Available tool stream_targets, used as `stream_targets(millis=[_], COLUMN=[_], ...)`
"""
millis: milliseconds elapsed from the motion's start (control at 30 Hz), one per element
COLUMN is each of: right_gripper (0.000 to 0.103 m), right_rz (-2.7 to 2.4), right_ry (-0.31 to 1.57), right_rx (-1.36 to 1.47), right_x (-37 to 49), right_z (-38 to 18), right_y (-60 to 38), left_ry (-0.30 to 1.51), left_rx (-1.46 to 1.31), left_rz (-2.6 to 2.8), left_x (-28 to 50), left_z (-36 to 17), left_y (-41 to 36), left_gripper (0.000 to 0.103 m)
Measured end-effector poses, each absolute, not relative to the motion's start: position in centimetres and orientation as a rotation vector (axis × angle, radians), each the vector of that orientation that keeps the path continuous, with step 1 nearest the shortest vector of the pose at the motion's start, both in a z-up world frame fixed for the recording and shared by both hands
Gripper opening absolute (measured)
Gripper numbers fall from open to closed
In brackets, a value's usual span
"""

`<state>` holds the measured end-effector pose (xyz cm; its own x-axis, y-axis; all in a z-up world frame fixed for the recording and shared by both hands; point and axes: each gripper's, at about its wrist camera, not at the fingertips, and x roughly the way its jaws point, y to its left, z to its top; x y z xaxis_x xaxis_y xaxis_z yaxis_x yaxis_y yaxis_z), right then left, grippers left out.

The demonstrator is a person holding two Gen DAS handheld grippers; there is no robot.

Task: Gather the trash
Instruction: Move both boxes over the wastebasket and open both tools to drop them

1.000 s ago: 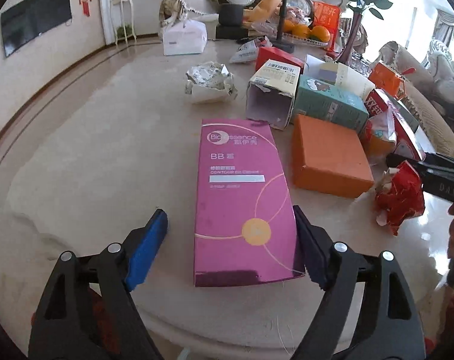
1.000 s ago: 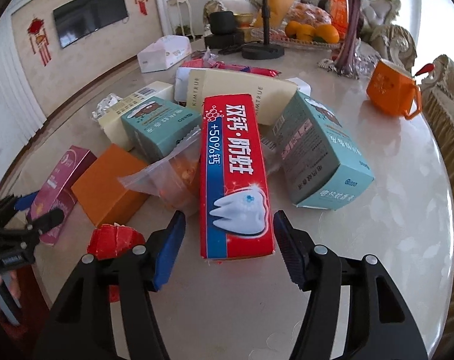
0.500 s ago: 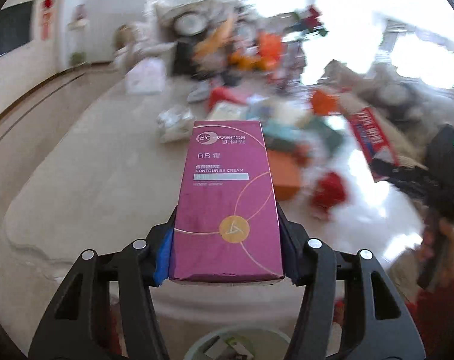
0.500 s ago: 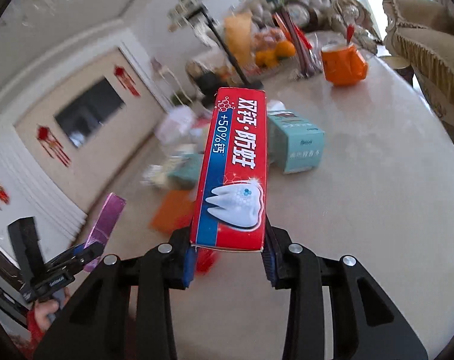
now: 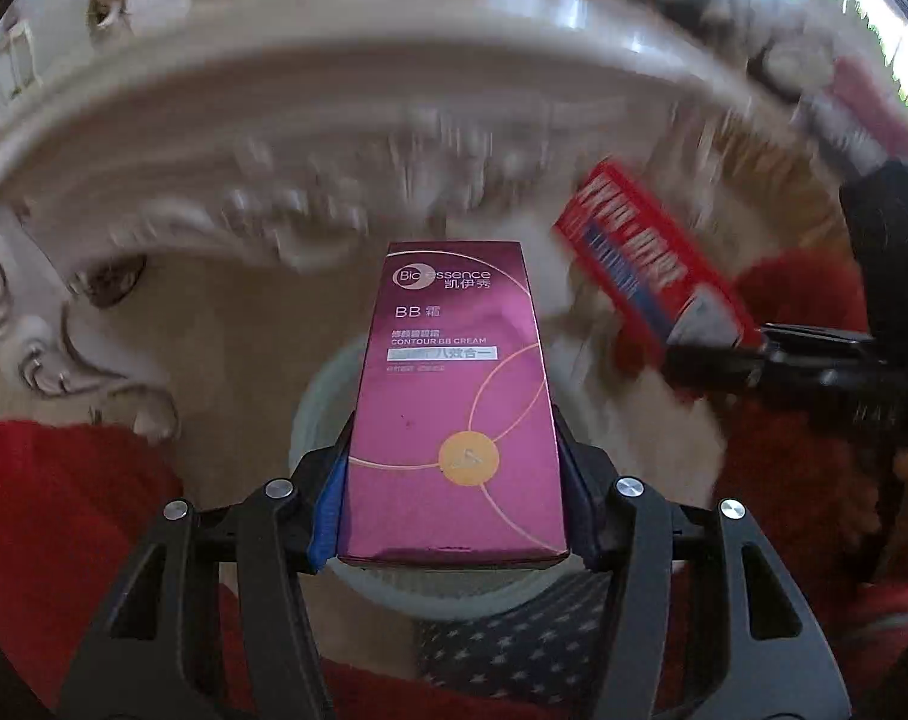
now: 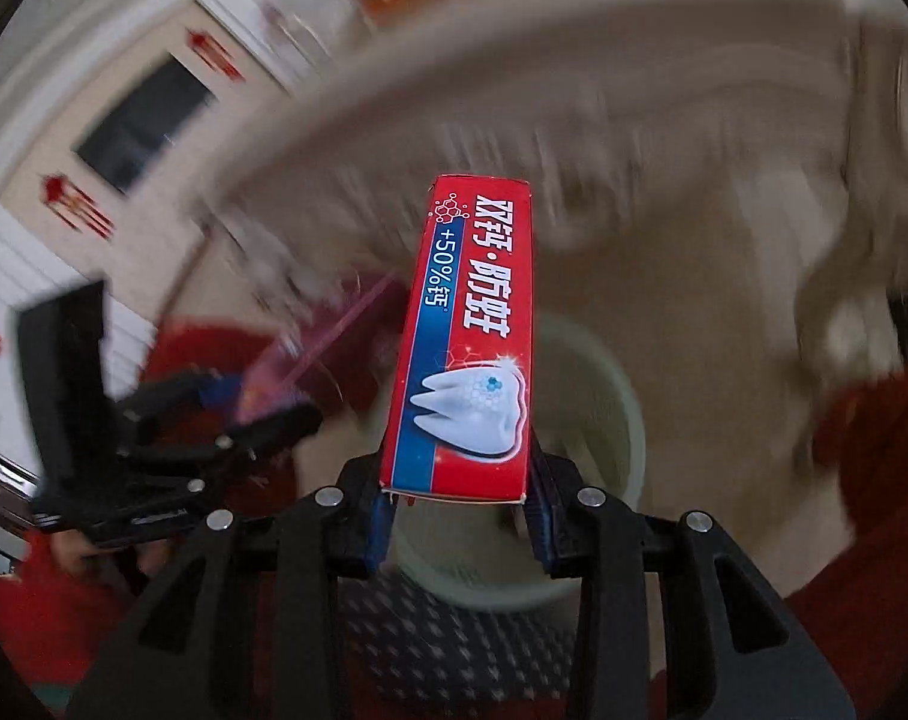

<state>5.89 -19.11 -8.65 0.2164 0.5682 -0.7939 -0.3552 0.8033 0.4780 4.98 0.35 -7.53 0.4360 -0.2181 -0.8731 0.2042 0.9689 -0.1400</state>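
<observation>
Trash here is two cartons, one in each claw. From the left wrist view, the left claw (image 5: 457, 510) points steeply down and pinches a pink box (image 5: 454, 408) by its long sides, blue pads pressed flat against it, the near end of the box sitting between the fingers. The box hangs above a pale round bin (image 5: 328, 396) on the floor, covering most of its mouth, so what lies inside cannot be told. Below the bin a dark star-patterned fabric (image 5: 514, 648) shows, with red clothing (image 5: 64, 510) to either side. At the right, the right claw (image 5: 706, 354) holds a red box (image 5: 652, 270) that slants up and to the left, near the pink one but apart from it. The carved edge of the bench (image 5: 274, 120) curves across the top, blurred.

From the right wrist view, the right claw (image 6: 459, 525) also tilts down, pressed in on the red box (image 6: 472, 348) at its near end; the box reaches out over the bin (image 6: 610, 414), whose contents are too blurred to tell. At the left the left claw (image 6: 256, 420) grips the pink box (image 6: 310, 348), seen nearly edge-on. Jaws on both claws closed within the last second and now clamp their boxes.
</observation>
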Motion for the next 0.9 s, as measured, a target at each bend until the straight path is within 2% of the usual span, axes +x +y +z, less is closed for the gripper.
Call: stream_targets(millis=[100, 167, 200, 300, 367, 433, 700, 900], right_gripper=[0.035, 0.038, 0.051, 0.069, 0.069, 0.069, 0.069, 0.069], right_rz=[0.616, 0.598, 0.58, 0.53, 0.518, 0.507, 0.511, 0.476], right_ry=[1.273, 1.285, 1.266, 1.226, 1.229, 1.241, 1.239, 1.088], right_rx=[0.117, 0.05, 0.023, 0.005, 0.03, 0.044, 0.032, 0.065], right_x=[6.0, 6.1, 6.0, 6.2, 6.3, 6.6, 5.9, 5.2], right_z=[-11.1, -11.4, -11.2, -10.7, -10.7, -11.2, -11.4, -8.2], right_y=[-17.1, -15.9, -15.7, -15.8, -16.1, -16.4, -16.8, -18.4], left_ry=[1.167, 1.22, 1.224, 1.226, 1.218, 1.22, 1.256, 1.156], left_rx=[-0.004, 0.01, 0.023, 0.002, -0.018, -0.021, -0.015, -0.025], left_rz=[-0.253, -0.222, -0.184, -0.147, -0.135, -0.124, -0.171, -0.112], left_x=[5.2, 5.6, 5.6, 5.3, 5.2, 5.1, 5.3, 4.4], left_z=[-10.0, -10.9, -11.2, -11.5, -11.4, -11.8, -12.5, -10.0], left_y=[-0.5, -0.6, -0.5, 0.5, 1.1, 1.2, 0.7, 1.7], left_gripper=[0.057, 0.067, 0.08, 0.083, 0.083, 0.089, 0.089, 0.089])
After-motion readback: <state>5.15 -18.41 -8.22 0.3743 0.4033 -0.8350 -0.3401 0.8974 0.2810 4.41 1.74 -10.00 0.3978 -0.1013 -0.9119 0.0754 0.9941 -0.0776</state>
